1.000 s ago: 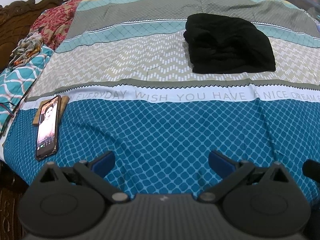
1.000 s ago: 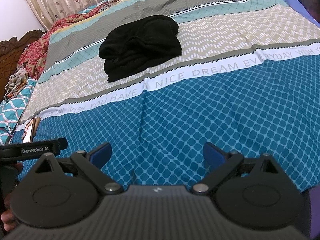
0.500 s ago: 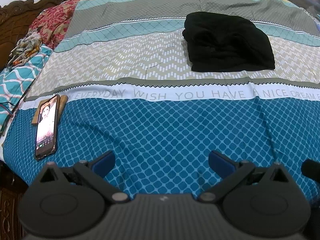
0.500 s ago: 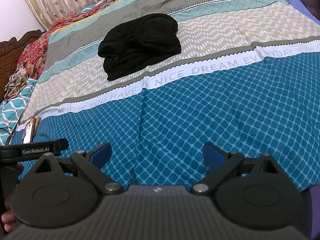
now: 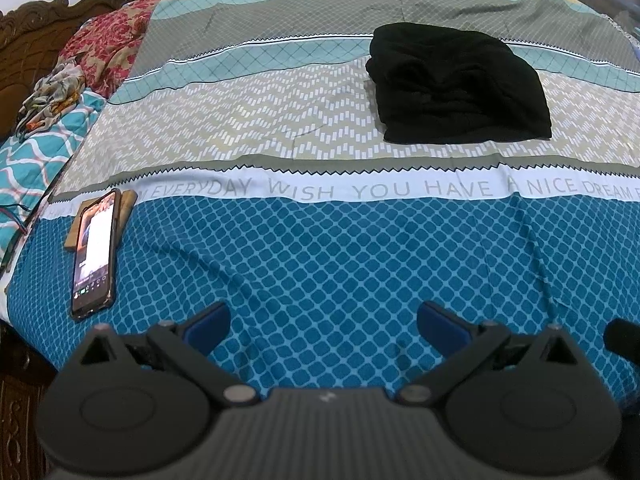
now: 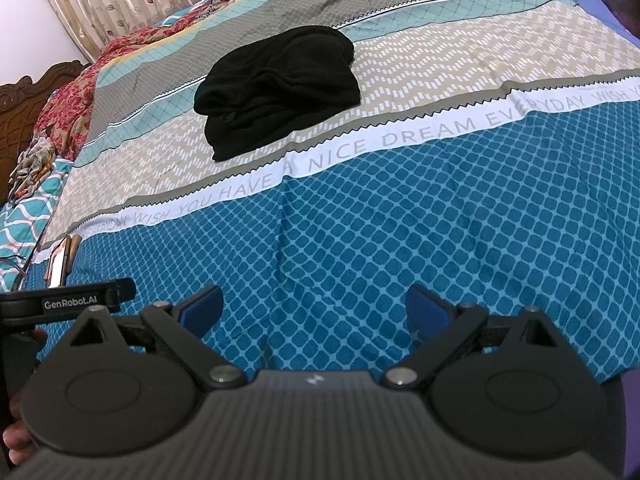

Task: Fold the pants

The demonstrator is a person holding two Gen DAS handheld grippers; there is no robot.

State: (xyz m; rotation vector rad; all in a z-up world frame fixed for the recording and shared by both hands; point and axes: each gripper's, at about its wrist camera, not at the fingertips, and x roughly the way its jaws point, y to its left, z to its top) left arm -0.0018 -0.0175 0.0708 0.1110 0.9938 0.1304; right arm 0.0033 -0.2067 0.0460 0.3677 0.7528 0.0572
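Pants (image 5: 460, 84) folded on bedsheet (image 5: 320, 260) | left gripper (image 5: 322, 320) spread | right gripper (image 6: 314, 306) spread

Left claw (image 5: 322, 326): jaws spread wide, nothing between the blue fingertips (image 5: 206, 326). Right claw (image 6: 316, 312): jaws likewise spread wide, empty, blue fingertips (image 6: 426, 310) well apart. In the right wrist view, the left claw body (image 6: 68, 303) sits just beside the right claw, at its left. A hand (image 6: 16, 440), probably the person's left, shows partly at the lower-left edge.
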